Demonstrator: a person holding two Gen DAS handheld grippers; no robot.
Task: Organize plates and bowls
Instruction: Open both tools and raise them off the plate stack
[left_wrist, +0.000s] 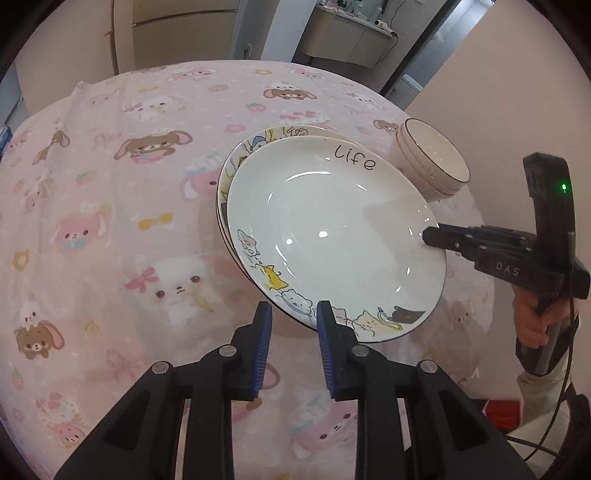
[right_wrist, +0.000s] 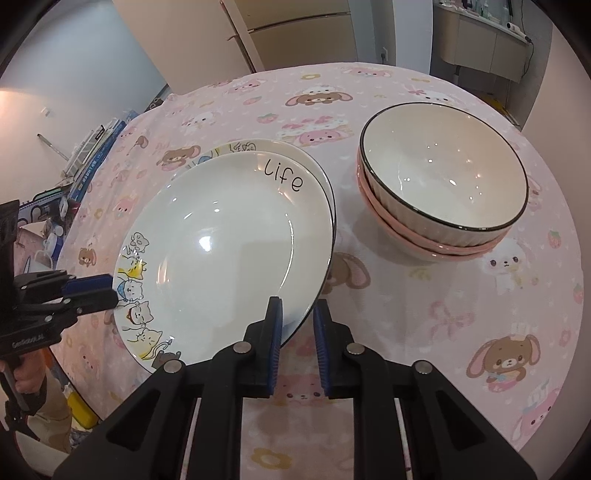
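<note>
A white plate (left_wrist: 332, 229) with cartoon cats and the word "life" lies tilted on top of a second plate (left_wrist: 258, 142) of the same kind; both also show in the right wrist view, the top one (right_wrist: 229, 251) over the lower one (right_wrist: 243, 146). My left gripper (left_wrist: 294, 314) straddles the top plate's near rim, jaws apart. My right gripper (right_wrist: 297, 314) straddles the opposite rim, jaws a little apart. A stack of ribbed bowls (right_wrist: 443, 184) stands right of the plates, also in the left wrist view (left_wrist: 432, 158).
A round table with a pink cartoon-animal cloth (right_wrist: 461, 332) holds everything. Boxes and clutter (right_wrist: 81, 162) lie beyond its left edge. A cabinet (right_wrist: 303, 33) and a counter (right_wrist: 484, 48) stand behind.
</note>
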